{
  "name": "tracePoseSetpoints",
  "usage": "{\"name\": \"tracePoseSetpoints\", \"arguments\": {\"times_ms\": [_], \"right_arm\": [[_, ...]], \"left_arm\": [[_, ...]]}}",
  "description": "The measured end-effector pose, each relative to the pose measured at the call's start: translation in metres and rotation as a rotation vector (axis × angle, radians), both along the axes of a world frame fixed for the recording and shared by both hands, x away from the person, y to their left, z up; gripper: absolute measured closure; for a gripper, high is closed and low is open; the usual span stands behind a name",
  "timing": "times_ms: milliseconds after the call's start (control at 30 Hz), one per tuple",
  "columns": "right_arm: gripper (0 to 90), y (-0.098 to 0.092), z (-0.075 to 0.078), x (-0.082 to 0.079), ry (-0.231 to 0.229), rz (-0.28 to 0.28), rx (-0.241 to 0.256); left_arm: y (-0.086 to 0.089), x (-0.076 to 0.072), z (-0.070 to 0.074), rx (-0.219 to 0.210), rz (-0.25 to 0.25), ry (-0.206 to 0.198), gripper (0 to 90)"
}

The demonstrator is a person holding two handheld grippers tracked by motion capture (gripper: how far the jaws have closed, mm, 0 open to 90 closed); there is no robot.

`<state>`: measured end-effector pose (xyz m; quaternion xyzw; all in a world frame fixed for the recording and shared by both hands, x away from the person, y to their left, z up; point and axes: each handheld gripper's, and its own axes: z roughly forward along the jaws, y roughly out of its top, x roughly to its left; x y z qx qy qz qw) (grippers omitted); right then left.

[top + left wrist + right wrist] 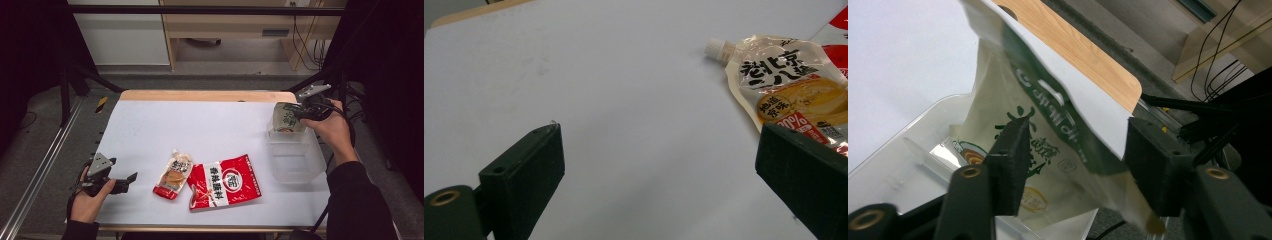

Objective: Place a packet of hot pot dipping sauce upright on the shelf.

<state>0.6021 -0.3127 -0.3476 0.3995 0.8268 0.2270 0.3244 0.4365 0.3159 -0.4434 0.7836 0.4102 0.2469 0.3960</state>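
Glossy green-white pouch (287,118) between right gripper (299,111) jaws, above clear plastic bin (296,160); left gripper (131,178) wide.

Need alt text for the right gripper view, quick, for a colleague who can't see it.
The right gripper holds a white-and-green pouch between its two black jaws, above a clear plastic bin on the white table. Behind lie the table's wooden edge and cables.

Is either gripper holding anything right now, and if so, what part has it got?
The right gripper holds the green-and-white pouch by its upper edge, its bottom hanging into the clear bin. The left gripper is open and holds nothing.
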Motion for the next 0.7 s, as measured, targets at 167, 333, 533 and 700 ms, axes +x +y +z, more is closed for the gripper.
{"name": "tracePoseSetpoints", "arguments": {"times_ms": [167, 333, 533, 700], "right_arm": [[35.7, 0.001, 0.003, -0.003, -0.016, -0.004, -0.009], [31.9, 0.000, 0.004, -0.003, -0.034, -0.013, -0.005], [25.8, 0.002, 0.013, -0.009, -0.069, -0.016, 0.023], [22.1, 0.016, 0.031, -0.029, -0.129, 0.026, 0.040]], "left_arm": [[0.000, 0.000, 0.000, 0.000, 0.000, 0.000, 5.7], [0.000, 0.000, 0.000, 0.000, 0.001, -0.001, 5.7], [0.000, 0.000, 0.000, 0.000, -0.002, 0.000, 5.7], [-0.001, 0.000, 0.000, 0.007, -0.008, -0.002, 5.7]]}}
